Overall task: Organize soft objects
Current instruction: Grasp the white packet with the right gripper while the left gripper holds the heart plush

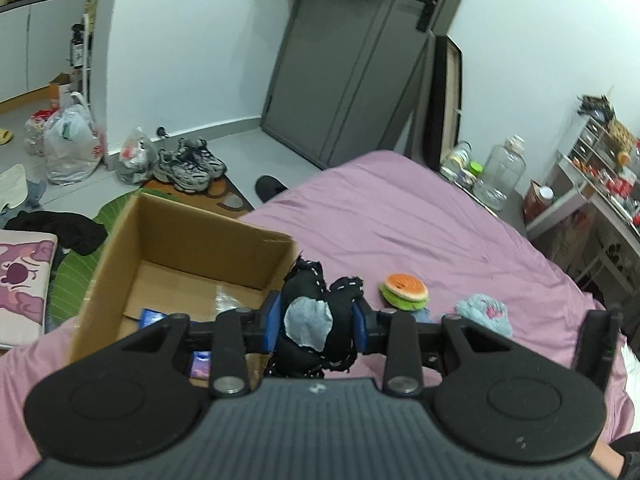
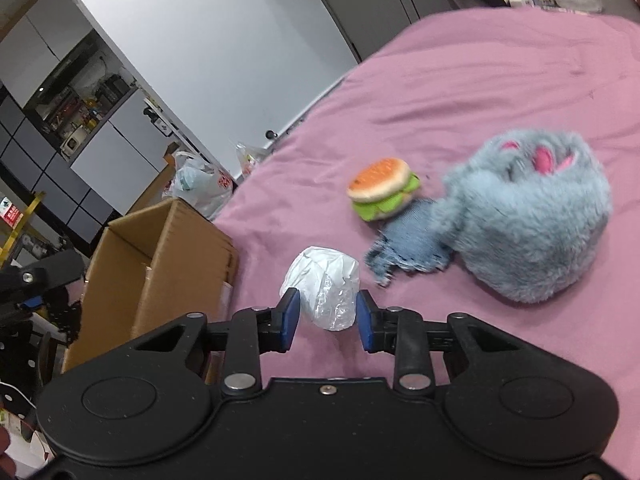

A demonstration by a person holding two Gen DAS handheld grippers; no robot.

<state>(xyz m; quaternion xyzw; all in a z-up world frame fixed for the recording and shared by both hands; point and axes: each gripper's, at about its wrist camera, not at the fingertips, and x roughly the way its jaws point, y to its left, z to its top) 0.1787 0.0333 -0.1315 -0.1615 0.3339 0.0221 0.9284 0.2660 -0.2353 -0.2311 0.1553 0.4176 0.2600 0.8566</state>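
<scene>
My left gripper (image 1: 317, 322) is shut on a black stitched plush (image 1: 320, 312) with a grey-white patch, held above the bed beside the right wall of an open cardboard box (image 1: 176, 240). My right gripper (image 2: 327, 320) is around a white crumpled plastic-wrapped bundle (image 2: 324, 284) lying on the pink bed sheet (image 2: 480, 72); its pads touch or nearly touch the bundle's sides. A plush hamburger (image 2: 382, 194), a piece of blue denim (image 2: 412, 246) and a fluffy blue-grey paw slipper (image 2: 532, 216) lie on the bed ahead; the hamburger (image 1: 404, 292) and slipper (image 1: 486, 312) also show in the left wrist view.
The box (image 2: 160, 264) stands at the bed's left edge and holds small blue packets (image 1: 152, 316). On the floor beyond are sneakers (image 1: 190, 164), plastic bags (image 1: 72, 148) and dark clothes. A grey door (image 1: 352, 60), jars (image 1: 502, 172) and shelves stand at the far right.
</scene>
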